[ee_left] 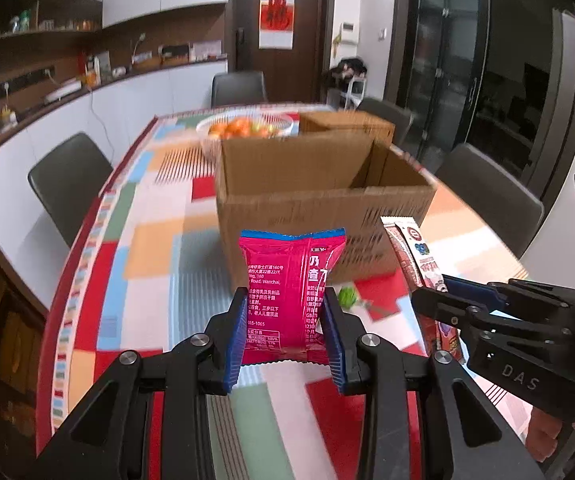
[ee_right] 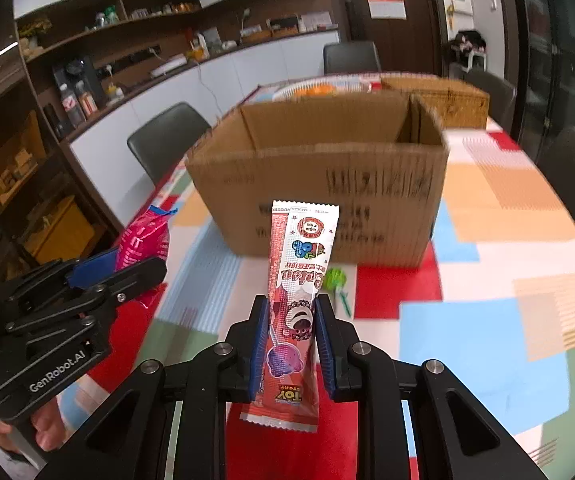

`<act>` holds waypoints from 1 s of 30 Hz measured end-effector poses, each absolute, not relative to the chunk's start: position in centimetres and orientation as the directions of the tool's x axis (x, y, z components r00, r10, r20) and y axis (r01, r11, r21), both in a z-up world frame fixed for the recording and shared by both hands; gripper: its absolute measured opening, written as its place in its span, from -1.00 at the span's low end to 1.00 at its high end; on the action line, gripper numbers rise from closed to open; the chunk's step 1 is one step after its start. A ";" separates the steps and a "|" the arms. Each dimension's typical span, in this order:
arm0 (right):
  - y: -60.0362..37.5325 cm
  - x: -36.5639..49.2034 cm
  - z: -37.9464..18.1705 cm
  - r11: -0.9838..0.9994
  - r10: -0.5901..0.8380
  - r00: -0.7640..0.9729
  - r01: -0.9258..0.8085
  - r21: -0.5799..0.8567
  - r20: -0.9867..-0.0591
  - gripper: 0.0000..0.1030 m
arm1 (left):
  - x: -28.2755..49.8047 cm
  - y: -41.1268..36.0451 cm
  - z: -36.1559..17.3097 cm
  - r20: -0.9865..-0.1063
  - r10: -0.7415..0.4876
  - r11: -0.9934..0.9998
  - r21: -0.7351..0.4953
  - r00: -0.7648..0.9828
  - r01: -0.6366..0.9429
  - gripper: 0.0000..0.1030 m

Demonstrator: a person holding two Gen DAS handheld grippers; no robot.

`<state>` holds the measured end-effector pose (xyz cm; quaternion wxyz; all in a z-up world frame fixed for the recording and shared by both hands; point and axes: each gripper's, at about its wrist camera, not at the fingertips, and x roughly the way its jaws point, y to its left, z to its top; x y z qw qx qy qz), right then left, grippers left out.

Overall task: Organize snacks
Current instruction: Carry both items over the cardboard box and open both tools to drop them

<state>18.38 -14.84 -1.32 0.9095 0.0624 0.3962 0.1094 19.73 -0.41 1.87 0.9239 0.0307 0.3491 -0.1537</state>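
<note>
While both tools grip upright snacks, the right tool's (ee_right: 291, 340) lollipop packet (ee_right: 301, 264) points boxward.

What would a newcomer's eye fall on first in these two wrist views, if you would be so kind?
First, the bright pink foil snack packet, upright and clamped in the left gripper, and the long red-and-white lollipop wrapper clamped in the right gripper. Just beyond both stands the open brown cardboard box on the colourful patchwork tablecloth. A small green lollipop lies on the cloth at the box's foot.
</note>
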 end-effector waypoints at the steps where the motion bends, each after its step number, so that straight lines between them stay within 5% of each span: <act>1: -15.1 18.3 -0.6 0.968 0.248 0.676 -0.151 0.199 -0.694 -0.53 | 19.7 -0.6 2.5 -0.644 -0.267 0.950 -0.051 0.717 0.309 -0.32; 14: -16.8 21.5 5.1 0.969 0.233 0.774 -0.134 0.207 -0.589 -0.53 | 22.4 -2.6 7.8 -0.542 -0.273 0.951 -0.025 0.795 0.309 -0.32; 30: -17.5 28.8 6.5 0.975 0.213 0.771 -0.132 0.177 -0.600 -0.52 | 29.4 -3.0 8.4 -0.584 -0.257 0.961 -0.075 0.770 0.264 -0.32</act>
